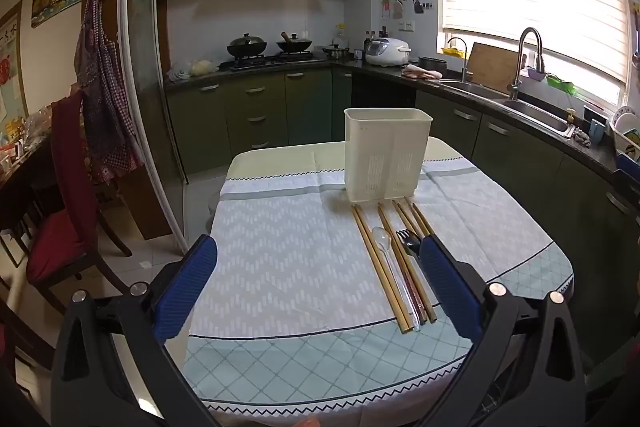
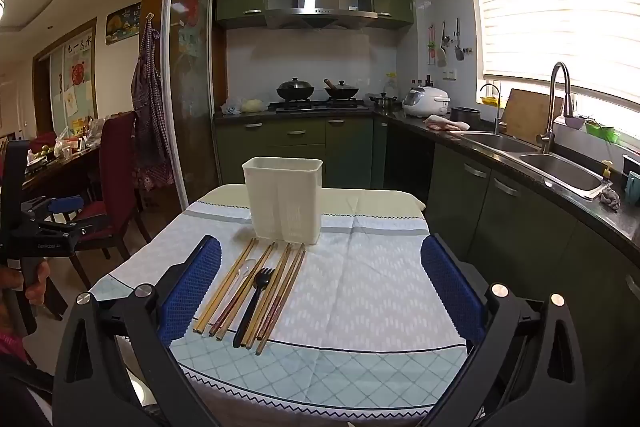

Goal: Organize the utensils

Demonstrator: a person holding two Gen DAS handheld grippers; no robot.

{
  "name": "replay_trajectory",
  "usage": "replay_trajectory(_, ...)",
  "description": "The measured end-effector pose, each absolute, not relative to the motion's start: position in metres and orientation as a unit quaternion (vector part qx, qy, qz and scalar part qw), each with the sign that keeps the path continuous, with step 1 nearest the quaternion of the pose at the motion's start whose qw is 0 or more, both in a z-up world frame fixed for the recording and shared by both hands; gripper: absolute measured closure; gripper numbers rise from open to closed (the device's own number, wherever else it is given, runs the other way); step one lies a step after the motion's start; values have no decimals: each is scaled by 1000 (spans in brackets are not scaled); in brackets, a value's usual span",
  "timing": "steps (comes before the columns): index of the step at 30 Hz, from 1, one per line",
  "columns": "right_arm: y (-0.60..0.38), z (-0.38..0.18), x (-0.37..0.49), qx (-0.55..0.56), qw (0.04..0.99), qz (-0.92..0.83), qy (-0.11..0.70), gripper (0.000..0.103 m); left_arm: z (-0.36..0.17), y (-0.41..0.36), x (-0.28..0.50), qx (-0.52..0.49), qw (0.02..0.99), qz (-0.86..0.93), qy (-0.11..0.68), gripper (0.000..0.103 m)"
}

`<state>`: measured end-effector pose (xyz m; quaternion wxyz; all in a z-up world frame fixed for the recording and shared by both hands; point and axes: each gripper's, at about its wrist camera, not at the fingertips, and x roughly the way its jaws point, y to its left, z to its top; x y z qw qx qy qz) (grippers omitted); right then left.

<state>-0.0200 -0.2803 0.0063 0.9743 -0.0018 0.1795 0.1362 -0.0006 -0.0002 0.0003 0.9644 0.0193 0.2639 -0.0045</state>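
We see a matt plastic holder [image 2: 283, 201], wooden chopsticks [image 2: 226, 289], a glossy black plastic fork [image 2: 253, 303], a clear plastic spoon [image 1: 385, 247] and a woven cloth [image 2: 360, 287].

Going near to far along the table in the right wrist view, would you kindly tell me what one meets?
Black plastic fork → clear plastic spoon → cream plastic utensil holder → far table edge.

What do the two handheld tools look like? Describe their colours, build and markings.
Both match: the left tool and right tool have black plastic frames, silver round bolts and fingers with blue textured pads. In the right wrist view, the left tool's black body carries small white lettering, too small to read.
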Motion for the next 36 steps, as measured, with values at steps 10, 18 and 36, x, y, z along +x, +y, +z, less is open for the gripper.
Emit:
replay_trajectory(10,-280,6,-20,-4,974,135,181,4,6,0,-3,15,965,-9,263,6)
replay_trajectory(18,-280,6,-20,-4,974,134,182,4,1,-3,-2,17,964,-18,266,6)
replay_trajectory(36,-278,3,-18,-3,974,132,185,4,0,-5,0,17,962,-28,270,6)
